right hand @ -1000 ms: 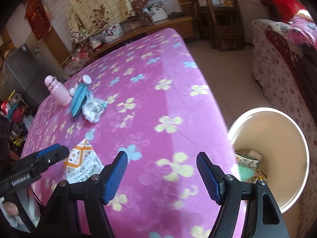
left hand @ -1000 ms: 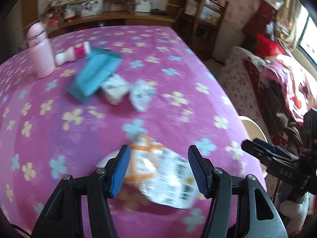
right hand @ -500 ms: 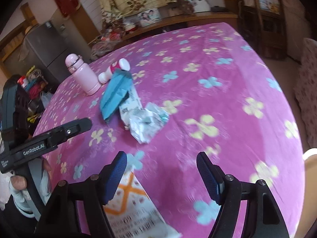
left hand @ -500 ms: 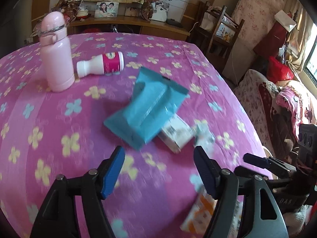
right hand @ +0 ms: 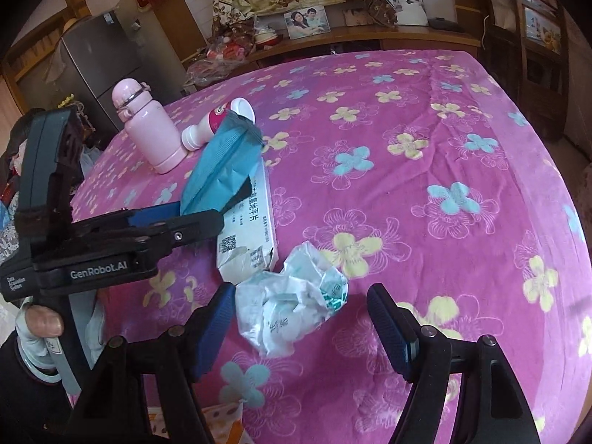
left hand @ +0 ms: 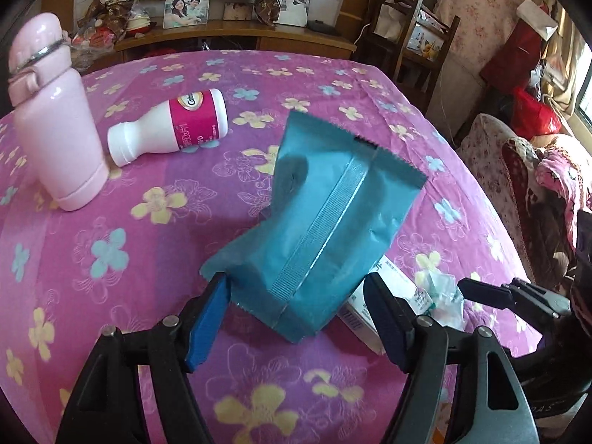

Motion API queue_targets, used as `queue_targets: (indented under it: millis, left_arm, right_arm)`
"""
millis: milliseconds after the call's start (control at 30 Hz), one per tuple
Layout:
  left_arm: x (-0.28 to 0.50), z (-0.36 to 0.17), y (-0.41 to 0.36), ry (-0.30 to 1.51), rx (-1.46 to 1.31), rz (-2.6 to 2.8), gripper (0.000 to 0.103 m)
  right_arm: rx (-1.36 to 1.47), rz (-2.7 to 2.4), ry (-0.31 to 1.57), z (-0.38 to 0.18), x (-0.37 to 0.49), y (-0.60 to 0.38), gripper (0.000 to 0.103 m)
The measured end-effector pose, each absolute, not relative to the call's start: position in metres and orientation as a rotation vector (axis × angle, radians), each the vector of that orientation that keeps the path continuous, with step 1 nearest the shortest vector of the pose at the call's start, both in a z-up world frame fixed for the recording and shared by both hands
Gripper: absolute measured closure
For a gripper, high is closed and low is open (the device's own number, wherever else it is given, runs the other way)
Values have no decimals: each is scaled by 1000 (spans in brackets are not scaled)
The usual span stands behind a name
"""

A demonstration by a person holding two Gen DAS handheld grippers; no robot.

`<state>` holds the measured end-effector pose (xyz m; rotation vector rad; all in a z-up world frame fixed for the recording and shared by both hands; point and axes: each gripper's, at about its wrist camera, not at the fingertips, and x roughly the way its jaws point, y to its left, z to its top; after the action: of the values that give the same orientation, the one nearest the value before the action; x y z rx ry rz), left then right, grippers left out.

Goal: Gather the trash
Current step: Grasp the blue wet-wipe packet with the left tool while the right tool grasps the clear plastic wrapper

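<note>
Left wrist view: the left gripper (left hand: 296, 314) is spread wide, holding nothing, with the near end of the teal foil wrapper (left hand: 318, 229) lying between its blue fingers. The wrapper's long axis runs away from the tongs toward the table's far right edge, its far end lifted. It partly covers a white medicine box (left hand: 364, 312). A pink flask (left hand: 55, 118) and a tipped white bottle (left hand: 174, 125) sit well apart toward the far left corner.

Right wrist view: the right gripper (right hand: 301, 323) is also spread and empty, with the crumpled white wrapper (right hand: 292, 303) straight ahead between its fingers, touching the box (right hand: 251, 222). Each hand looks nearest its own piece; the left seems set to close across the teal wrapper's width.
</note>
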<state>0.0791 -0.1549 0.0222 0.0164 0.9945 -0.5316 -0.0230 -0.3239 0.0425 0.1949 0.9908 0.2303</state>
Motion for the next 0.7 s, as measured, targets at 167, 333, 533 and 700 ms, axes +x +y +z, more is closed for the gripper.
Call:
queue_targets:
  millis: [167,333,533,700]
  left_arm:
    - [81,20,-152,1012,-40,-557,65]
    - [70,28,-152,1008,-12,-555,93]
    - [57,45,-147,972,-5,-539,75]
    - [69,61,-150,896,-33,-487,31]
  right_arm:
    - [182,246,979,40,-28,-322,64]
    - [174,254,953,51,-46,-323,69]
    - [187,244,924,66,-69,-334,69]
    - [215,234,913,73,-79,-347,69]
